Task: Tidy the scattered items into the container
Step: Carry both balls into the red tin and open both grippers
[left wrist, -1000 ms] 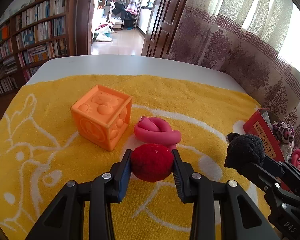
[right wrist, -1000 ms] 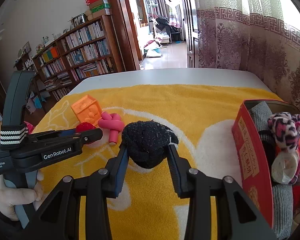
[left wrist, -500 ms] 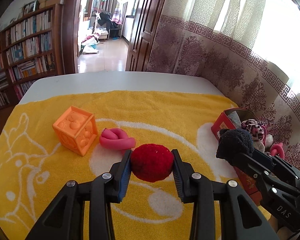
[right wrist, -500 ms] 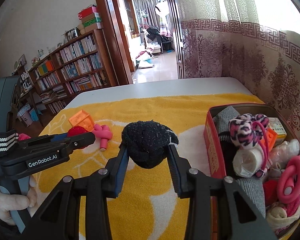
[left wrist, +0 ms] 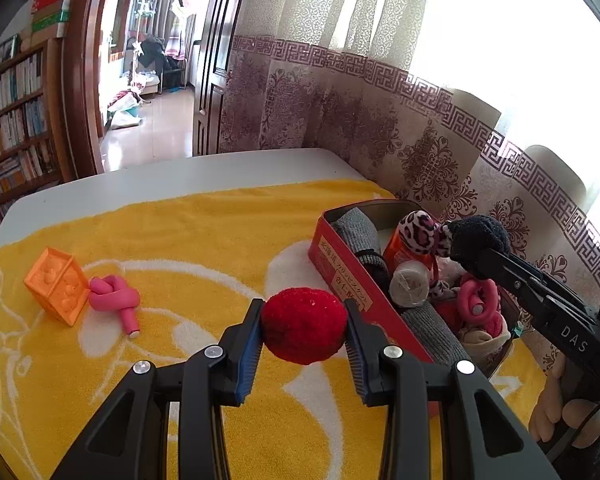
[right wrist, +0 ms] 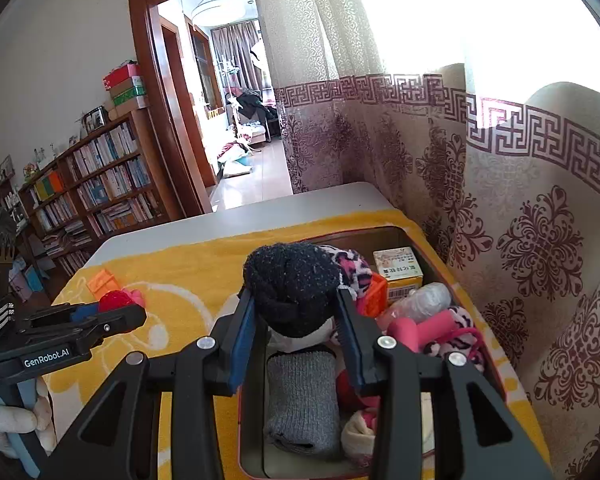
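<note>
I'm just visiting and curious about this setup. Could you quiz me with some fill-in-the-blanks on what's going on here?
1. The left gripper holds a ____ pompom.
2. The right gripper holds a black pompom above the red ____.
3. The pink knotted toy lies beside the orange ____.

Answers: red; box; cube

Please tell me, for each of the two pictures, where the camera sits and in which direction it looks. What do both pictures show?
Left wrist: sits on the left claw, looks across the yellow towel toward the curtain; its fingers grip a red pompom; the right claw shows at right.
Right wrist: sits on the right claw, looks down over the red box; its fingers grip a black pompom; the left claw shows at left.
Shared: both pompoms, box, towel, orange cube.
</note>
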### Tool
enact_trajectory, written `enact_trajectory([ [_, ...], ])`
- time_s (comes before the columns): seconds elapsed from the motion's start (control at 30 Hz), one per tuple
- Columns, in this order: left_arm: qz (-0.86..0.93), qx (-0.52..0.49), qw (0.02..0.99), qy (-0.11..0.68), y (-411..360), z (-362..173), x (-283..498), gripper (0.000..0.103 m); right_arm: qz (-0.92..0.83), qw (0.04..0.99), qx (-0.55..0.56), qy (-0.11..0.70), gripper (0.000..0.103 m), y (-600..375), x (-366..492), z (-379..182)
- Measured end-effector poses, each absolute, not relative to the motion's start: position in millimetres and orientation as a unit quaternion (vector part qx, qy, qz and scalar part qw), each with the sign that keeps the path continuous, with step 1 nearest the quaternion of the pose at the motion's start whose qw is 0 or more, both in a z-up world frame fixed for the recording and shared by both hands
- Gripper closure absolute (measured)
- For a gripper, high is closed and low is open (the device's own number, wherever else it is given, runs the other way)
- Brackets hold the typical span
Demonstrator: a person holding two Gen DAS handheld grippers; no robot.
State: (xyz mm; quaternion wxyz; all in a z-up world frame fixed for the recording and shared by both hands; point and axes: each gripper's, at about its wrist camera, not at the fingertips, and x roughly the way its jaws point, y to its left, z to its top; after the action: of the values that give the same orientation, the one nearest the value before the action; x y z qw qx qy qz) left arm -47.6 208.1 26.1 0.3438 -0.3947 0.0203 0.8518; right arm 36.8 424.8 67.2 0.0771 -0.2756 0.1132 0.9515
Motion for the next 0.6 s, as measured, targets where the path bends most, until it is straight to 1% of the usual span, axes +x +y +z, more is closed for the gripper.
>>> enact_trajectory([
  [0.23, 0.834, -0.39, 0.388, 0.042, 259, 32, -21, 0.063, 0.95, 0.105, -0.263, 0.13, 0.06, 462, 51, 73],
  [0.6, 0.809, -0.402, 0.422, 0.072, 324, 17, -8, 0.063, 0.944, 0.097, -0.279, 0.145, 0.06, 487, 40, 57],
])
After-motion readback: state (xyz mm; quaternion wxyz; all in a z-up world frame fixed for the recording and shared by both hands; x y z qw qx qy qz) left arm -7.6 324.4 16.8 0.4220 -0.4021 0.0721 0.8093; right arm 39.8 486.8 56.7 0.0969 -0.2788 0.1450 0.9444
